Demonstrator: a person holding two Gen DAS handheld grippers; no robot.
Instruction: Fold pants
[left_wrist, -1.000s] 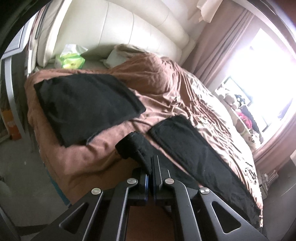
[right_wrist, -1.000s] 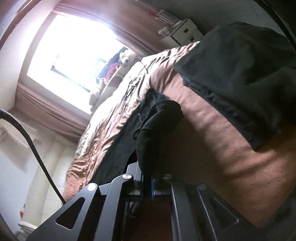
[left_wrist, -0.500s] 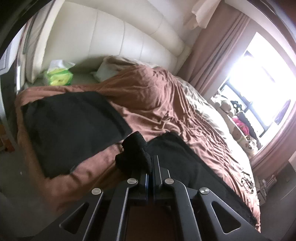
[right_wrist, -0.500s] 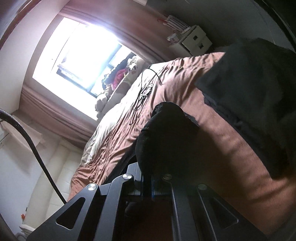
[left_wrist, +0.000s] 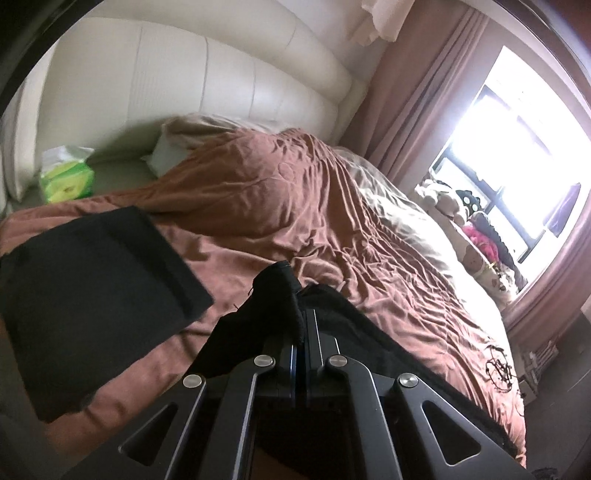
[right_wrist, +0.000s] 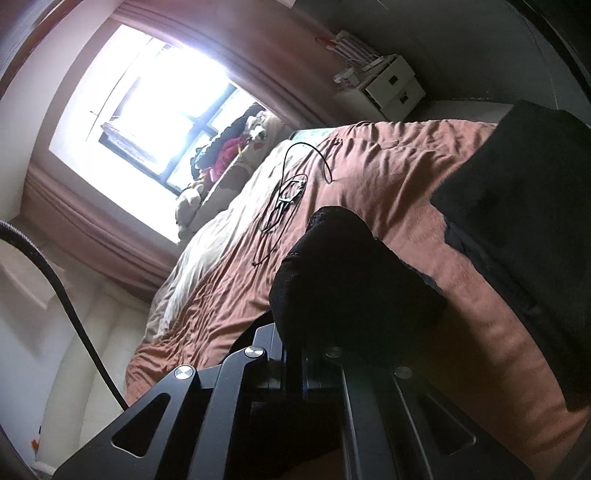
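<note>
So both hand-held grippers have the black pants (left_wrist: 280, 295) pinched right now. The left hand-held gripper (left_wrist: 301, 325) is clamped down narrow on a bunched end of the fabric, which humps up right at its tips, and the rest of the pants (left_wrist: 369, 354) trails off to its right and behind it along the brown bedspread (left_wrist: 295, 206). The right hand-held gripper (right_wrist: 295, 354) is the same story: jaws squeezed together on a thick wad of the black cloth (right_wrist: 343, 280) that blocks most of its own view, so I can't see its tips at all.

Progress-wise, I'd call this mid-fold. One end of the pants is lifted off the bed and looks like it's being carried over the part lying flat, so the lengthwise fold seems done (the pants read as one narrow strip) and this is the end-to-end fold in progress. What's left: lay the lifted end down on the flat part, line up the edges, let go, maybe smooth it or fold once more.

Ahead and to the left of the left hand-held gripper there's another black garment (left_wrist: 88, 295), already folded flat, clear of the pants. Far ahead sit a cream headboard (left_wrist: 207, 74) and a green tissue pack (left_wrist: 66, 181). A tangle of black cable (right_wrist: 288, 199) lies on the bedspread ahead of the right one, near the fold's path, so that could snag.
</note>
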